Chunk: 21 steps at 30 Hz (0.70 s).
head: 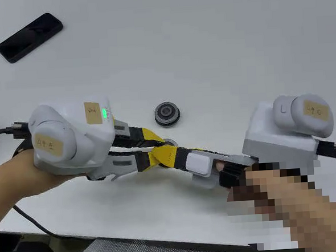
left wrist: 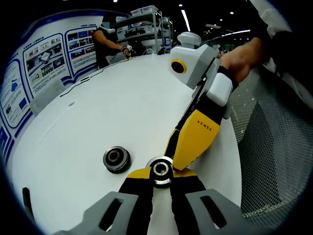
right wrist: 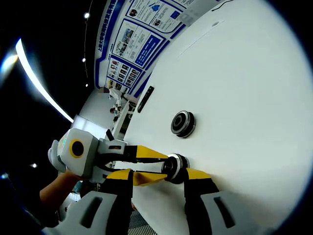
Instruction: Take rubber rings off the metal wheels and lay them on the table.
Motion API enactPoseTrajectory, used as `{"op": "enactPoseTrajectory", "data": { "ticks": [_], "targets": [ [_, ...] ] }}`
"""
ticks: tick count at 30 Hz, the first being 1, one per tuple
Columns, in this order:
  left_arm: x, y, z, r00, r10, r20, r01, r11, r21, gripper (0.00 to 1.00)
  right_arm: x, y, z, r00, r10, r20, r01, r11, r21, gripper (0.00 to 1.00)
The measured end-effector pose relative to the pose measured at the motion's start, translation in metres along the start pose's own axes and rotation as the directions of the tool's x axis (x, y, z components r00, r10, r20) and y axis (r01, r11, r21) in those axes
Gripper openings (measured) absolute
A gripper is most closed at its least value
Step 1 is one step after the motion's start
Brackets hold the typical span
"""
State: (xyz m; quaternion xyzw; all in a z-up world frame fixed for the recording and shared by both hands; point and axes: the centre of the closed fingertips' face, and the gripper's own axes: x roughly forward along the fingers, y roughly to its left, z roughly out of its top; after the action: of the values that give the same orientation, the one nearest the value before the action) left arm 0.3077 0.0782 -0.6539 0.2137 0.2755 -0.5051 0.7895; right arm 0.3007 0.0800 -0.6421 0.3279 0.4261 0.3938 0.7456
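While the two grippers meet tip to tip low over the table (head: pixel 220 54), we log one wheel (left wrist: pixel 161 169) between them.

- Left gripper (left wrist: pixel 161 173): jaws pressed together on the wheel, one yellow tip on each side of it. We read this as the anchoring hold that keeps the metal body from turning or sliding.
- Right gripper (right wrist: pixel 159 174): it comes in from the opposite side with its jaws spread. One yellow tip lies against the wheel's rim and the other stands apart from it. This looks like a set-up for hooking and peeling, not for clamping.
- Rubber ring (right wrist: pixel 167 167): the dark band is on the wheel, not yet off. The rim is small here and partly hidden behind the jaw, so we cannot tell whether the right tip has got under its edge.
- Second wheel (head: pixel 167 113): it lies flat on the table just ahead of the left gripper's tips, near them but not touching, with its dark band on. It appears to be parked within reach for its turn.
- Phone (head: pixel 30 36): far beyond the left gripper, well apart from the work.

Risk, as we judge it: if the left pinch is off-centre, the wheel may twist out when the ring is pulled.
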Motion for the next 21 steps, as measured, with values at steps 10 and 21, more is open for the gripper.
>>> {"op": "enactPoseTrajectory", "data": {
  "ticks": [10, 21],
  "targets": [
    [-0.0009, 0.0017, -0.0014, 0.9999, 0.011, 0.003, -0.011, 1.000, -0.011, 0.12, -0.0011, -0.0017, 0.0026, 0.9993, 0.027, 0.025, -0.027, 0.999, 0.030, 0.43],
    [-0.0008, 0.0021, -0.0018, 0.9999, 0.009, -0.009, -0.009, 1.000, -0.009, 0.13, -0.0030, -0.0031, 0.0033, 0.9991, 0.032, 0.026, -0.033, 0.999, 0.027, 0.40]
  ]
}}
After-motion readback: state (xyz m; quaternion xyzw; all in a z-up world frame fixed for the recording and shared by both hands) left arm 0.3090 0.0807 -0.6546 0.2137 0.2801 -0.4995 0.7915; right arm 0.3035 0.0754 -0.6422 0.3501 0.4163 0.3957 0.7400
